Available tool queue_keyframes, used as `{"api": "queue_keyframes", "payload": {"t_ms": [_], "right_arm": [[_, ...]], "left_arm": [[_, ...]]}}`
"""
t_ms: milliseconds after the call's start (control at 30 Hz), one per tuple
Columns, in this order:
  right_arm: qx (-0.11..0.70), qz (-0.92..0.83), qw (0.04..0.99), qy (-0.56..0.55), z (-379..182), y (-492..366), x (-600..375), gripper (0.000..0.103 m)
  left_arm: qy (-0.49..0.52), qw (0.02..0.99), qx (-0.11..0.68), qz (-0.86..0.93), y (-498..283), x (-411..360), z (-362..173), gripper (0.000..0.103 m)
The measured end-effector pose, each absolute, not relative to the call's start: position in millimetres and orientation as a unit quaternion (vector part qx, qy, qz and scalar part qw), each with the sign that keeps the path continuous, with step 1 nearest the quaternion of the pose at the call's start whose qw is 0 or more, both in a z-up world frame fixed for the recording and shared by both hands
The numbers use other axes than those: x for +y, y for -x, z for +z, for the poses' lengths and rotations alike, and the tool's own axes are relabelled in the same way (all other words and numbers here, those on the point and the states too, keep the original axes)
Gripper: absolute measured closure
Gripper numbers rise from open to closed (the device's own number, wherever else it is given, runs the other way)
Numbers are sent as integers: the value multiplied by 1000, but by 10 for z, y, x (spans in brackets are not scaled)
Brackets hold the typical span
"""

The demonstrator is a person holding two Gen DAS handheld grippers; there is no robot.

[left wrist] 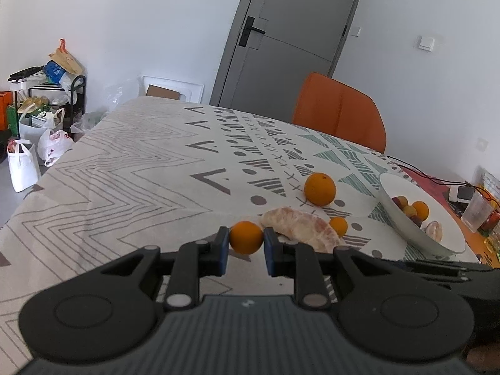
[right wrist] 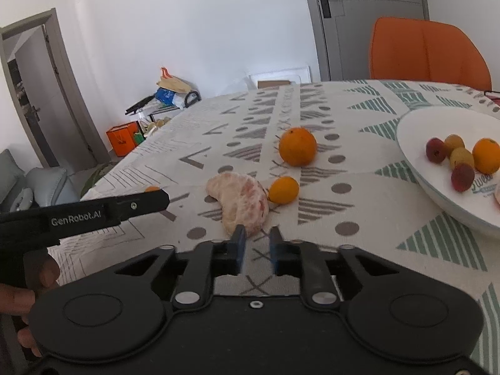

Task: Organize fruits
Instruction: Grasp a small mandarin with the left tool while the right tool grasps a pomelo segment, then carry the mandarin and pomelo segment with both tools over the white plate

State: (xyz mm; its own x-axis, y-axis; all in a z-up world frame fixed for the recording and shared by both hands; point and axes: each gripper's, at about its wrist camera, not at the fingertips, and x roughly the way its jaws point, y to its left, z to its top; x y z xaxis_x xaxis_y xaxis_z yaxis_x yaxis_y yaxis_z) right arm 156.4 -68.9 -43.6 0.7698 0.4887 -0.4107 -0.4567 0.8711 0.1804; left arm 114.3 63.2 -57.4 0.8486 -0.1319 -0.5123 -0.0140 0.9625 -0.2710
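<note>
L gripper [left wrist: 246, 245] clamps a small orange [left wrist: 246, 237] above the cloth [left wrist: 125, 172], R gripper [right wrist: 255, 247] jaws narrowly apart, empty, just short of pomelo [right wrist: 242, 201].

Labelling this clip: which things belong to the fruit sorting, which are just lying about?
Job: small orange in left tongs; peeled pomelo piece; big orange; kumquat; white bowl.
Lying about: orange chair; plastic cup; bags.

Soft even daylight, fisheye-bent edges, dark corners
</note>
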Motion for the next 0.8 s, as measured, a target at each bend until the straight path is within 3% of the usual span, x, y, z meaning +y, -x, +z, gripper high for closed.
{"api": "queue_keyframes", "payload": {"t_ms": [33, 167, 333, 667, 700, 767, 800], "right_arm": [[226, 253, 940, -34, -431, -1574, -676, 65], [229, 261, 937, -30, -433, -1637, -576, 64], [226, 264, 938, -13, -418, -1726, -428, 55], [221, 257, 941, 19, -390, -1886, -226, 50], [219, 255, 941, 26, -396, -1877, -202, 50], [215, 240, 945, 51, -406, -1850, -142, 62], [211, 230, 948, 67, -406, -1831, -120, 63]], "left_arm": [[135, 952, 273, -29, -1143, 647, -575, 81], [143, 950, 276, -26, -1156, 717, -591, 81], [162, 945, 283, -24, -1193, 797, -640, 81], [191, 938, 287, -34, -1209, 902, -686, 81], [193, 938, 287, -34, -1212, 902, -688, 81], [191, 938, 287, -34, -1213, 895, -687, 81], [189, 938, 287, -34, -1213, 889, -686, 81]]}}
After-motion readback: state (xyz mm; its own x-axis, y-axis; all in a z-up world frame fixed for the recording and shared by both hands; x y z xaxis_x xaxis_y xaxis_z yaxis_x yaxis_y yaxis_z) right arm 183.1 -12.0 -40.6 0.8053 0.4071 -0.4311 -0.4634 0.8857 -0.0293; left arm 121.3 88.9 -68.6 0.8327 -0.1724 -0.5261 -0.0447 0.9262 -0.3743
